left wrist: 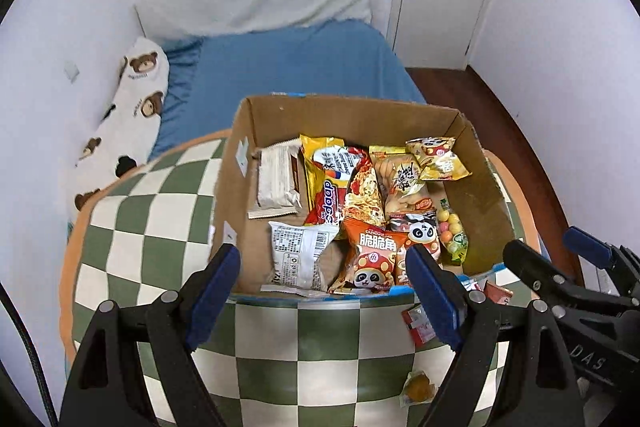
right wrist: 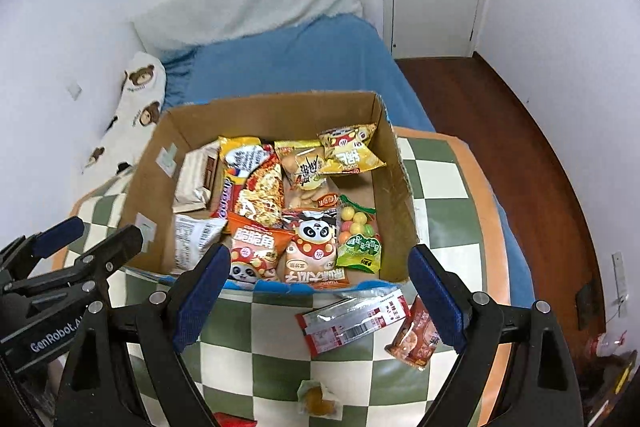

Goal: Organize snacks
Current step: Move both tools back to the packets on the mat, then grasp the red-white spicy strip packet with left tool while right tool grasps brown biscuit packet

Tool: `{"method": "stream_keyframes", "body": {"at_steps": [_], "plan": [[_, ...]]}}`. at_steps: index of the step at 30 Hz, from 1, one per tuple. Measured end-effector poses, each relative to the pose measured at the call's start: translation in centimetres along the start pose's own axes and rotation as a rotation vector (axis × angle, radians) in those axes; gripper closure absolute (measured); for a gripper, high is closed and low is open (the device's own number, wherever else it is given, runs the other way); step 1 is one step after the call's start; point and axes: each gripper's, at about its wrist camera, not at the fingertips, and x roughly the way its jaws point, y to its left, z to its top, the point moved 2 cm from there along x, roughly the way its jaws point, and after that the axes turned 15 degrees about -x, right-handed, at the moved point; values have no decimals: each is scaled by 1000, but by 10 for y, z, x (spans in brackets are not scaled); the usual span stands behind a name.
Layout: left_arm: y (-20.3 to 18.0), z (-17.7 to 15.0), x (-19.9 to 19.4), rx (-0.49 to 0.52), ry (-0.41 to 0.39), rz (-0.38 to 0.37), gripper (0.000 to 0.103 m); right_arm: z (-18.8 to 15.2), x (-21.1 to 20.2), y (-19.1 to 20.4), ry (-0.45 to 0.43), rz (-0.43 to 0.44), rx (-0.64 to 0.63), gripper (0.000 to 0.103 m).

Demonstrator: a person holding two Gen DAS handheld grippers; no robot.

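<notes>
The cardboard box (right wrist: 276, 115) sits on the checkered cloth (right wrist: 280, 355) and already holds most of the snacks: a white wafer pack (right wrist: 196, 179), a noodle packet (right wrist: 256, 187), panda-print bags (right wrist: 316, 243), a bag of coloured candy balls (right wrist: 358, 231) and a yellow bag (right wrist: 352, 151) at the far corner. Judged from this, the task is well advanced. Left outside, on the cloth just before the box's near wall, are a red-and-silver sachet (right wrist: 352, 323), a brown snack pouch (right wrist: 416, 339), a small orange wrapped sweet (right wrist: 318, 399) and a red item at the bottom edge, too cropped to identify. The left tool (left wrist: 320, 291) hangs with its jaws apart and empty over the near wall; the right tool (right wrist: 316, 303) is likewise spread and empty, above the loose sachet. Free room inside the box lies along its right wall and left front. The near wall stands between the loose items and the box interior, so each must be lifted over it.
</notes>
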Motion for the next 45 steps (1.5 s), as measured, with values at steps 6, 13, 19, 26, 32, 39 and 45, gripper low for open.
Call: {"method": "stream_keyframes", "body": {"at_steps": [6,13,19,26,32,39,45], "plan": [[5,-9,-27,-25,-27,-27,18,-12,-33,0,-55,4,21,11],[14,-38,-32,-50,7,-37,18,-54,-23,-15,13,84,111,11],[-14,-81,21,107,107,27,18,-119,29,-59,166,128,272,41],[-79,-130,103,450,205,116,18,-170,101,-112,279,116,421,41],[-117,-156,129,658,180,155,18,-195,169,-126,361,122,455,40],[-154,-187,147,892,170,180,18,-224,149,-145,352,73,390,46],[-178,-212,164,985,240,161,18,-263,127,-176,358,56,458,46]]}}
